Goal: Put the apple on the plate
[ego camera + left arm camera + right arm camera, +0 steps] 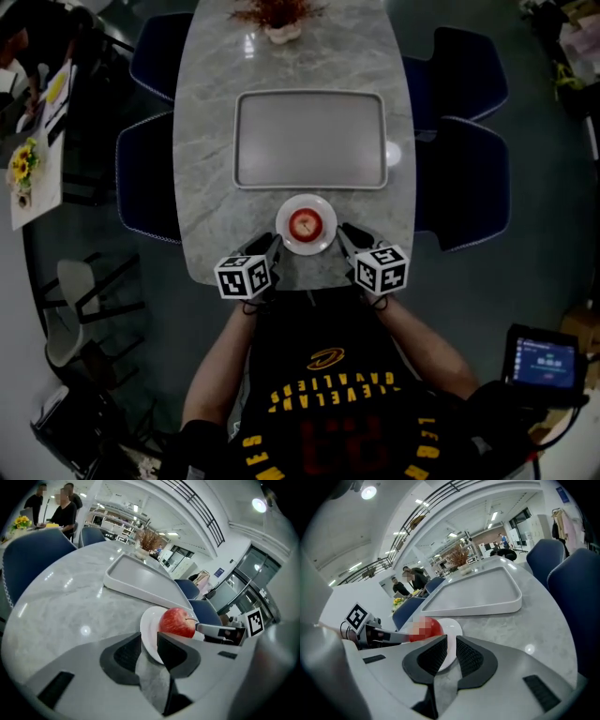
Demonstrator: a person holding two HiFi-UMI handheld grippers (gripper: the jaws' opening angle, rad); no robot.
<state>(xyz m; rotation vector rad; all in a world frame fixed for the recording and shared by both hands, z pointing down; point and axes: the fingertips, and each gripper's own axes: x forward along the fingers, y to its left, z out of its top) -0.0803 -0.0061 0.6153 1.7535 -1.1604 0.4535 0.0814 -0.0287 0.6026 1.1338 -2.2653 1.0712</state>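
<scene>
Marble desk (pixel 216 141), oval, blue chairs (pixel 469 183) around it, open office behind. Grey tray (pixel 309 141) sits mid-desk and is bare, with a plant pot (pixel 279 22) at the far end. The white plate (pixel 307 247) is at the near edge, just in front of the tray. The apple (pixel 306 224) sits upright in the middle of the plate, so the placement looks done to me. Left tongs (pixel 275 242) and right tongs (pixel 344 231) flank the plate, one at each side of the rim. Both pairs of jaws are only a narrow gap apart with nothing gripped. In each gripper view the plate rim shows through that gap just past the tips, and I can't tell if any tip touches it. Neither is on the apple. My read is that all that's left is backing both tongs off without nudging the plate.
</scene>
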